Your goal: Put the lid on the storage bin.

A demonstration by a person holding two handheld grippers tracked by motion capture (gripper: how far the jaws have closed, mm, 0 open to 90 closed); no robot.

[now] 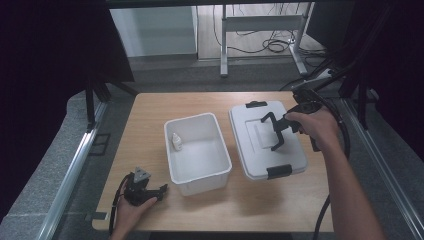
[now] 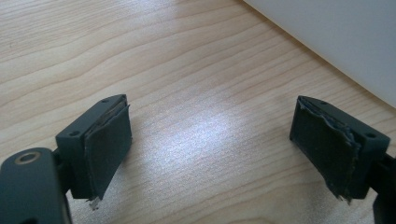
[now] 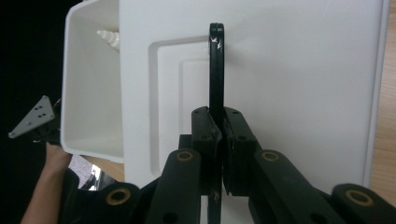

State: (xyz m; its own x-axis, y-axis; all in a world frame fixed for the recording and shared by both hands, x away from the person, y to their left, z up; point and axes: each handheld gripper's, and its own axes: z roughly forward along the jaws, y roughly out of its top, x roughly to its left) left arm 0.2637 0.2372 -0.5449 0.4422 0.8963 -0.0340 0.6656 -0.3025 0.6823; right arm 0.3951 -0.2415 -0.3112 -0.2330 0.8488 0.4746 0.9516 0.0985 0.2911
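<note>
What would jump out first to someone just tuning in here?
The right gripper, shut on the black handle of the white lid, right of the open white bin. Next, the small white bottle standing inside the bin at its left wall. The left gripper rests open on the table, near the bin's front left corner.

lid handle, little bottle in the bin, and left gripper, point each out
lid handle (image 3: 216, 65): right gripper view, on the black bar above the shut jaws.
little bottle (image 1: 176, 142): high view, on its white body.
left gripper (image 2: 210, 140): left gripper view, midway between fingertips.
</note>
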